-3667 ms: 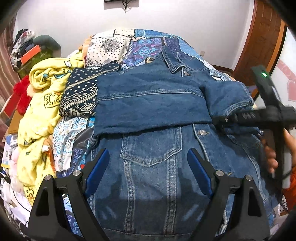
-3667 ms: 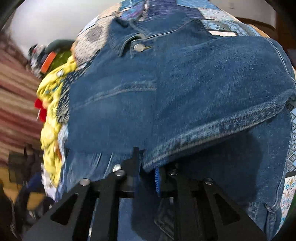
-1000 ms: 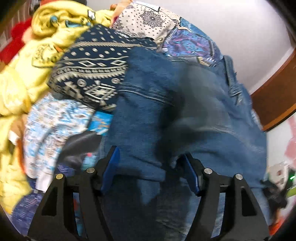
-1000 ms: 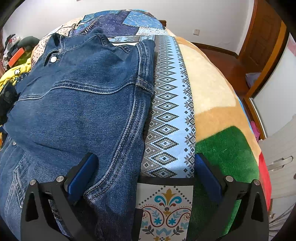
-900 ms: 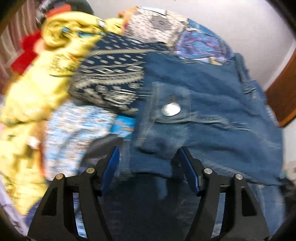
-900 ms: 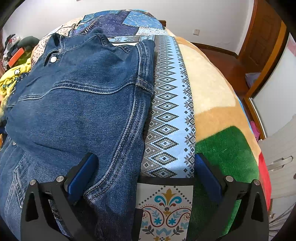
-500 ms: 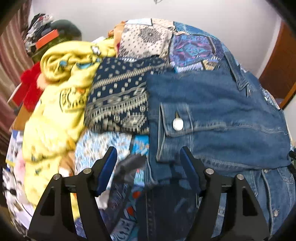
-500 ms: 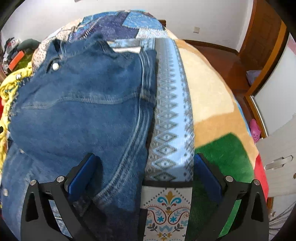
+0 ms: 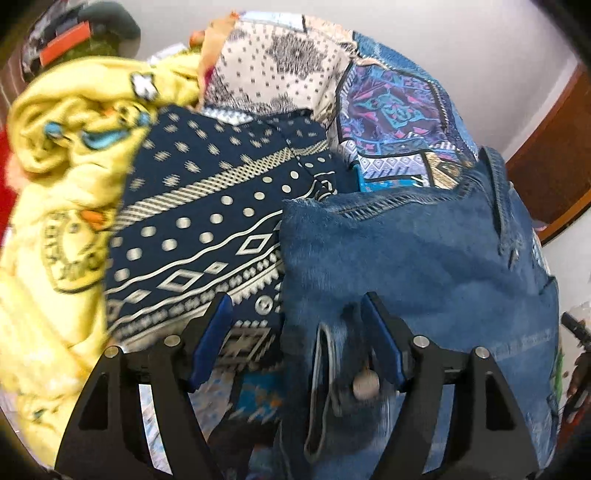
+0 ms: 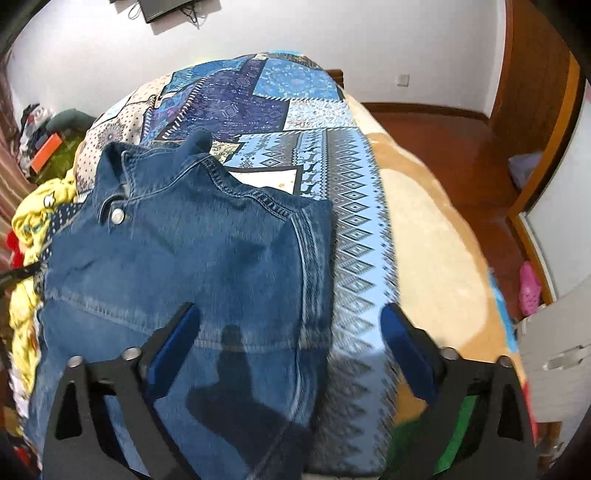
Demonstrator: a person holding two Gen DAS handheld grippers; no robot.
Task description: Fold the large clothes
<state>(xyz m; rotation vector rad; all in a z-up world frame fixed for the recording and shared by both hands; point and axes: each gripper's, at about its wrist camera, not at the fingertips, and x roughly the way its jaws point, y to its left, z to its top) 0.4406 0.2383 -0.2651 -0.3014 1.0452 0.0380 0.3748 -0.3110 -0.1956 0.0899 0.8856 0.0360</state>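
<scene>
Nearest in the left wrist view, the left gripper (image 9: 295, 336) has its jaws apart, and a cuff with a metal button (image 9: 365, 384) of the denim jacket (image 9: 424, 258) lies between them; whether the pads press on the cloth I cannot tell, because this part is blurred. The right gripper (image 10: 290, 354) hangs above the jacket's right edge with its jaws wide apart; they have just been closing a little, and nothing is gripped. The jacket lies partly folded on the patterned bedspread (image 10: 354, 221), collar at the far side. Beside it lie a navy patterned cloth (image 9: 207, 221) and a yellow garment (image 9: 62, 184). Farther away is a white wall (image 10: 332, 33).
</scene>
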